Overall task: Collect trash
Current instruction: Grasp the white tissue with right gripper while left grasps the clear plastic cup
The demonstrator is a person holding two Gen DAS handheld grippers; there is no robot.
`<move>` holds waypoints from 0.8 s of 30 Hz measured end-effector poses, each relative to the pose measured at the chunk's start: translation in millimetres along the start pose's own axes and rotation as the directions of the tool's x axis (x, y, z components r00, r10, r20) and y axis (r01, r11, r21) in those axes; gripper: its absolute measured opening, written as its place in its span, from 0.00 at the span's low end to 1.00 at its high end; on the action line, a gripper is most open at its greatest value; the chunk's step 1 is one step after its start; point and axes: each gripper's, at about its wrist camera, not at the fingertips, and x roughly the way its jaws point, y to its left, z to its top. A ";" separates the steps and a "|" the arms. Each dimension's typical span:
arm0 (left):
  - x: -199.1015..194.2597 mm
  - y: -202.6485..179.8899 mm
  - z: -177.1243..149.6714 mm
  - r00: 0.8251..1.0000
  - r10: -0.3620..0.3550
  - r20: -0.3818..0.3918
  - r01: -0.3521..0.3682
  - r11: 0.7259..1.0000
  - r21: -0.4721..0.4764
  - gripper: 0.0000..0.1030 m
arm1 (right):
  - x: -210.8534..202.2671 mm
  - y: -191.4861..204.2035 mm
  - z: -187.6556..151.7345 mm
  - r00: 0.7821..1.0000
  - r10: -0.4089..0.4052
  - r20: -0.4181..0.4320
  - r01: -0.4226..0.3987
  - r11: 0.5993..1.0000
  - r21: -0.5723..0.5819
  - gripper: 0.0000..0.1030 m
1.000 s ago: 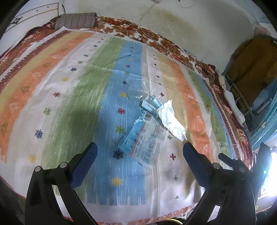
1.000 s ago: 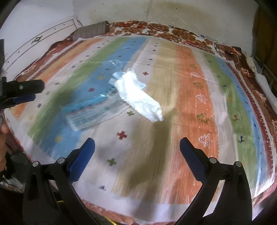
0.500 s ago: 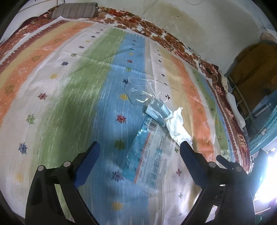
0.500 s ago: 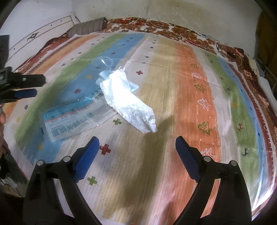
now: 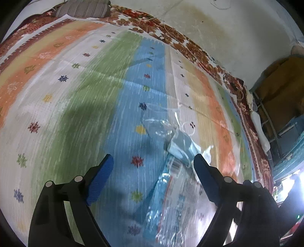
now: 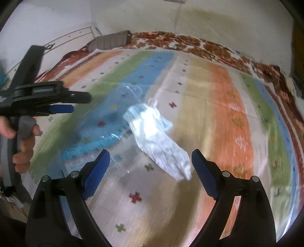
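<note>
Surface: a bed covered by a striped bedspread (image 5: 79,106) in orange, green, blue, cream and white bands with small flower and cross motifs, edged by a red-brown floral border (image 5: 190,49).

Room: stained pale wall (image 5: 218,34) behind the bed; a brown striped pillow (image 5: 83,9) at the far corner; dark furniture and a blue container (image 5: 290,133) off the bed's right side, details too blurred to tell.

Trash, grouped mid-bed across the blue and cream stripes:
- Crumpled white wrapper (image 6: 159,140), elongated, its long axis running diagonally from upper left to lower right in the right wrist view, near end pointing toward the right-hand jaw.
- Flat blue-and-white printed plastic packet (image 6: 91,153), lying beside and partly under the white wrapper, long axis running toward the lower left.
- Clear plastic cup (image 5: 157,125), apparently on its side, at the far end of the group, touching the other pieces.

Left gripper (image 5: 153,163): jaws wide apart though just narrowing, nothing between the pads, hovering above the packet and cup. A hand (image 6: 22,140) grips its handle.

Right gripper (image 6: 151,161): jaws likewise spread and just narrowing, the white wrapper's near end lying between them in the view, untouched.
</note>
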 end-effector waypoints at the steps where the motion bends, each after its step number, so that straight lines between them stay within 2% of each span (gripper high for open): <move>1: 2.3 2.4 4.0 1.000 -0.003 -0.001 0.003 1.000 -0.013 0.81 | 2.4 4.5 6.2 1.000 0.004 0.007 -0.004 1.000 -0.027 0.80; 6: 11.6 15.1 18.5 0.999 -0.041 0.006 0.042 0.996 -0.076 0.81 | 15.5 20.8 25.3 1.000 0.025 0.001 -0.024 0.992 -0.123 0.80; 12: 20.3 29.1 37.9 0.996 -0.089 0.018 0.090 0.989 -0.118 0.78 | 34.2 32.4 51.2 0.999 0.035 -0.028 -0.040 0.977 -0.211 0.72; 13: 21.7 29.7 41.0 0.995 -0.098 0.019 0.100 0.988 -0.116 0.77 | 39.3 33.7 55.2 0.999 0.028 -0.041 -0.037 0.973 -0.227 0.67; 15: 26.2 25.5 48.6 0.993 -0.120 0.012 0.121 0.991 -0.059 0.74 | 47.3 34.6 60.8 0.997 0.027 -0.067 -0.043 0.968 -0.246 0.62; 18: 31.2 15.1 56.9 0.994 -0.113 -0.009 0.113 0.989 0.096 0.74 | 56.0 37.4 70.3 0.994 0.046 -0.100 -0.071 0.960 -0.269 0.57; 20: 36.0 12.8 61.7 0.994 -0.107 -0.024 0.109 0.979 0.174 0.74 | 63.1 39.2 74.8 0.991 0.043 -0.131 -0.082 0.948 -0.306 0.50; 22: 41.0 12.9 67.0 0.992 -0.121 -0.043 0.127 0.970 0.208 0.70 | 69.0 41.8 76.1 0.984 0.055 -0.167 -0.107 0.940 -0.325 0.48; 24: 45.9 6.1 71.2 0.989 -0.138 -0.062 0.149 0.950 0.276 0.70 | 75.5 44.1 78.0 0.978 0.064 -0.197 -0.129 0.932 -0.337 0.46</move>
